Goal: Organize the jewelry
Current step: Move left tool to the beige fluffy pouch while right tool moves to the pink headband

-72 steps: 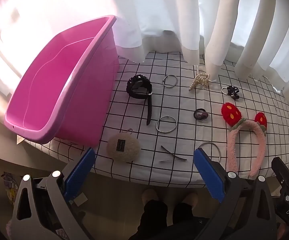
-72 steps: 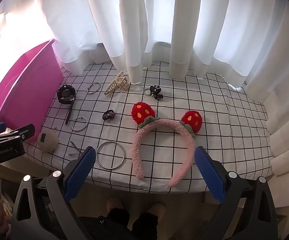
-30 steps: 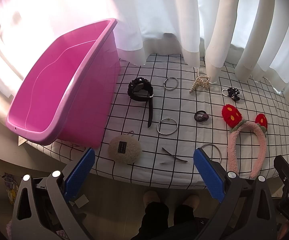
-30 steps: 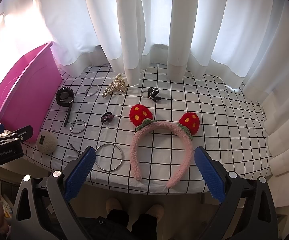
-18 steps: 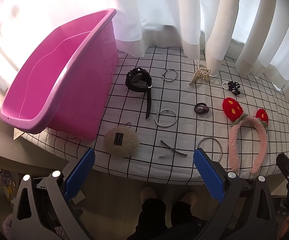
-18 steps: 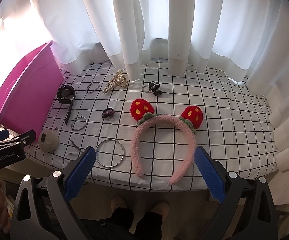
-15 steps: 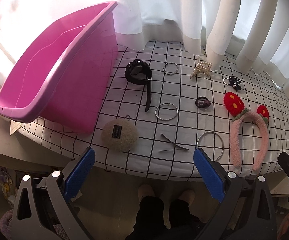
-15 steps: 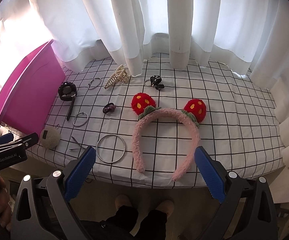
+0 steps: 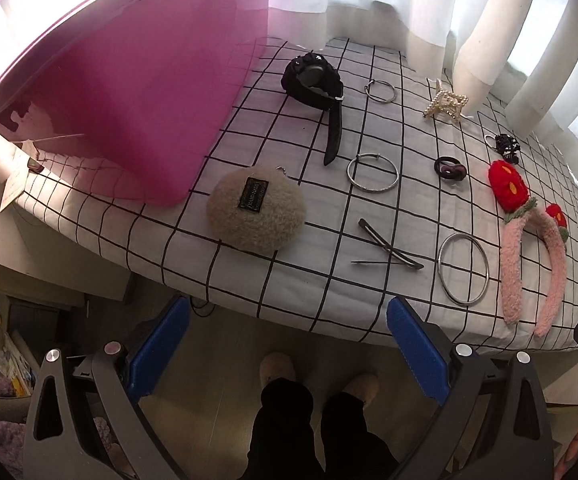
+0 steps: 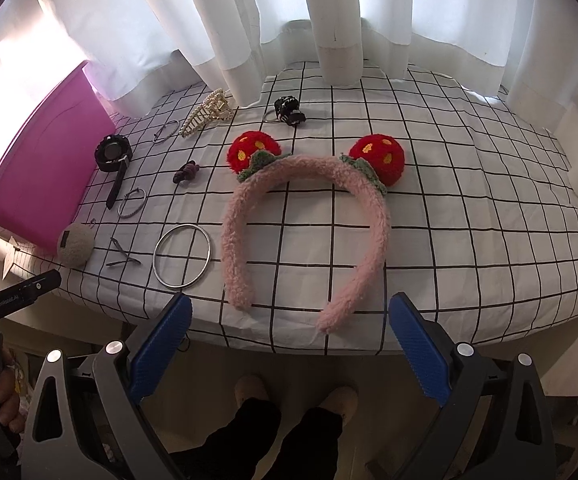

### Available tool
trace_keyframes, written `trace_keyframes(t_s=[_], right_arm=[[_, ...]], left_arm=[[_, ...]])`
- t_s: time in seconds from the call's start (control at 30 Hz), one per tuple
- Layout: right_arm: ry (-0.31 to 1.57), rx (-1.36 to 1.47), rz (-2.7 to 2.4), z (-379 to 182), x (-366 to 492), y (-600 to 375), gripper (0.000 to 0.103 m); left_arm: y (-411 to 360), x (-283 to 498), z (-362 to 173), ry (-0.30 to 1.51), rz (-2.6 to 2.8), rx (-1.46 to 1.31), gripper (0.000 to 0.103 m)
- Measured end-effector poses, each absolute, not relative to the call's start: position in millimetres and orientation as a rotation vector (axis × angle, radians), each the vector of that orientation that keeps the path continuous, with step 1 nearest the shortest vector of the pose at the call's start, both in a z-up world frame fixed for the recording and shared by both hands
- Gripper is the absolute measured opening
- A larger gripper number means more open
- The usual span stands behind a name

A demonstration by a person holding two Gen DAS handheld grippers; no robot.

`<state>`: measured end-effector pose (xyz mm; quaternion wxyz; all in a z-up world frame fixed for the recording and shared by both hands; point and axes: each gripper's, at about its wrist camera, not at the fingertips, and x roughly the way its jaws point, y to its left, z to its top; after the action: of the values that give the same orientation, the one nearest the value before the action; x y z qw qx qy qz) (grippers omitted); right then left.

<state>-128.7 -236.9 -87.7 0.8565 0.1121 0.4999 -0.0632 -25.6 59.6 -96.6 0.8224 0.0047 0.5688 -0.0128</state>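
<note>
Checked cloth (image 9: 249, 276) nearer | left gripper (image 9: 289, 344) lowered, open | bin (image 9: 129, 92) looms

fuzzy pink headband (image 10: 373, 216), shiny metal bangle (image 10: 182, 256), glossy plastic tub (image 9: 129, 92) (magenta), matt checked cloth (image 10: 469, 220).

The left wrist view looks forward and down from just off the near edge of the tabletop (image 9: 249, 280) at its left end, close to the pink bin (image 9: 129, 92), with the left gripper (image 9: 289, 352) framing the bottom. The right wrist view sits off the same near edge, further right, facing the curtains (image 10: 329, 20) across the fluffy headband (image 10: 305, 176), above the right gripper (image 10: 289, 348). Both share the checked cloth, bin, watch (image 9: 313, 80), bangles and headband.
</note>
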Motion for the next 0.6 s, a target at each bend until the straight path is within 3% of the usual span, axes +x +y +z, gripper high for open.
trace_keyframes(t_s=[0.6], right_arm=[[1.041, 0.221, -0.206, -126.4, -98.6, -286.0, 0.094]], left_arm=[[81.1, 25.7, -143.5, 1.149, 0.075, 0.000, 0.097]])
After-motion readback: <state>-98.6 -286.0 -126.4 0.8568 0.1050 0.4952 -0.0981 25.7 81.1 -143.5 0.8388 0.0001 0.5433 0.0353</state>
